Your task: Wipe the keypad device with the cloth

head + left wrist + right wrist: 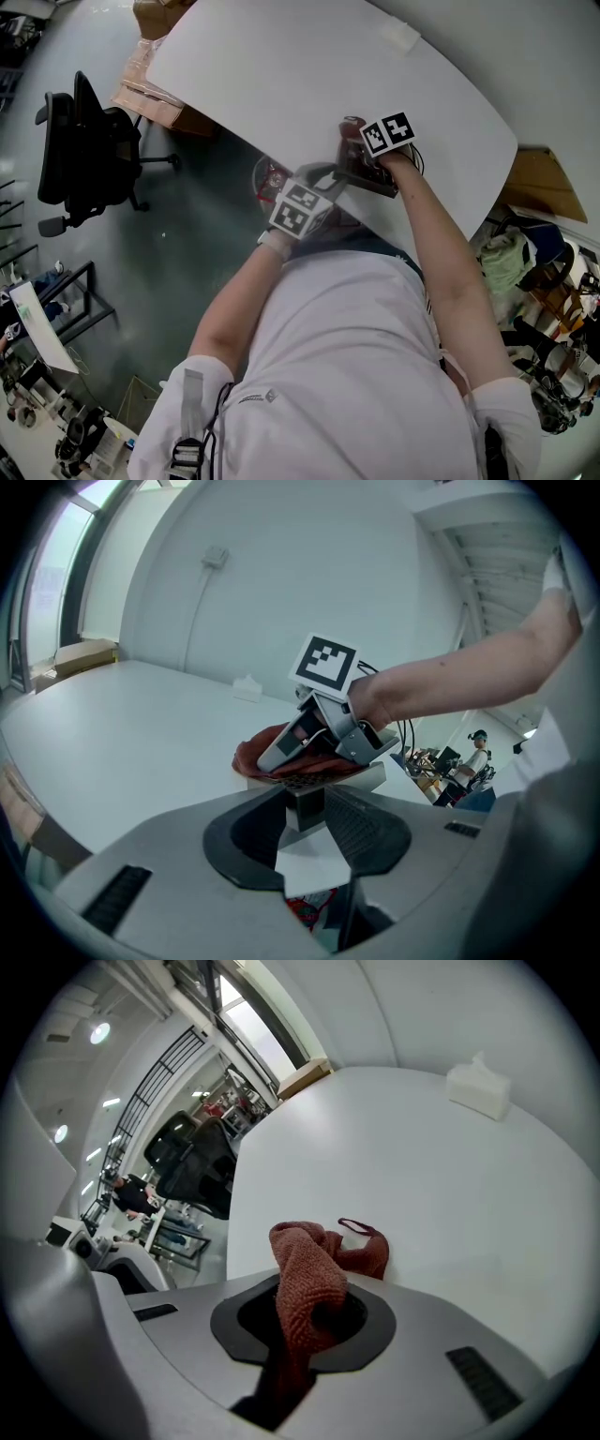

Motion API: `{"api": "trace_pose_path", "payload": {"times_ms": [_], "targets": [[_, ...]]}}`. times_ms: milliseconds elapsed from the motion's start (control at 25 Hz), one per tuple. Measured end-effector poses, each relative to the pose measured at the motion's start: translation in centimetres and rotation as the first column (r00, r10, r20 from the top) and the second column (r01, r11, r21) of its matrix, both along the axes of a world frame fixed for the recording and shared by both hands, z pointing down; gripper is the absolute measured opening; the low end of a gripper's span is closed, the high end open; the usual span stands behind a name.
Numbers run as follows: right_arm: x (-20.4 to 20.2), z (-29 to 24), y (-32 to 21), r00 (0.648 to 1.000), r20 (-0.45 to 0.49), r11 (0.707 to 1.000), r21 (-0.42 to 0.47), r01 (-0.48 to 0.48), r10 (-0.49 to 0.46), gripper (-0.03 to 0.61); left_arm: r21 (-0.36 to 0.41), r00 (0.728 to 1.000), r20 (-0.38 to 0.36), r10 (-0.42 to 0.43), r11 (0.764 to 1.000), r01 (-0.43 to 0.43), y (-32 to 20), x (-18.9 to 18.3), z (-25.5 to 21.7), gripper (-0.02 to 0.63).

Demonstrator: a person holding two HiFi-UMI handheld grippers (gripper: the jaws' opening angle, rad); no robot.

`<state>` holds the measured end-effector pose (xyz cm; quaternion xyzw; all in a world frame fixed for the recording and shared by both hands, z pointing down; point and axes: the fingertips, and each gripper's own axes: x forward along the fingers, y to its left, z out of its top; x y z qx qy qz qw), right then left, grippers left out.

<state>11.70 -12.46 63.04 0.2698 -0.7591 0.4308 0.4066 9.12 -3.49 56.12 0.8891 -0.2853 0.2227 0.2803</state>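
Left tongs clamp the grey keypad device at the white worktop's near edge, while right tongs, pinching the rust-red terry cloth, hold it on top.

The head view looks steeply down past the person's torso at the tabletop's near edge. Each gripper view sits close behind its jaws, skimming the tabletop (the left one faces the right gripper and keypad device). All three share the cloth.
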Motion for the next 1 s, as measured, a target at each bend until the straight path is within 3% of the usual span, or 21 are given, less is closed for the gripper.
{"api": "trace_pose_path", "payload": {"times_ms": [320,800,1000], "targets": [[2.8,0.5,-0.1,0.998,0.039,0.996,0.08,0.044,-0.047,0.058,-0.004,1.0,0.004,-0.001,1.0,0.001,0.1,-0.1,0.1,0.13],[8.0,-0.9,1.8,0.975,0.174,0.988,0.042,-0.147,0.137,0.058,0.004,1.0,0.012,0.001,1.0,-0.001,-0.3,0.2,0.4,0.126],[8.2,-2.0,3.5,0.969,0.2,0.988,0.022,-0.155,0.148,0.058,-0.007,1.0,0.016,0.002,1.0,-0.002,-0.2,0.4,0.1,0.126]]}}
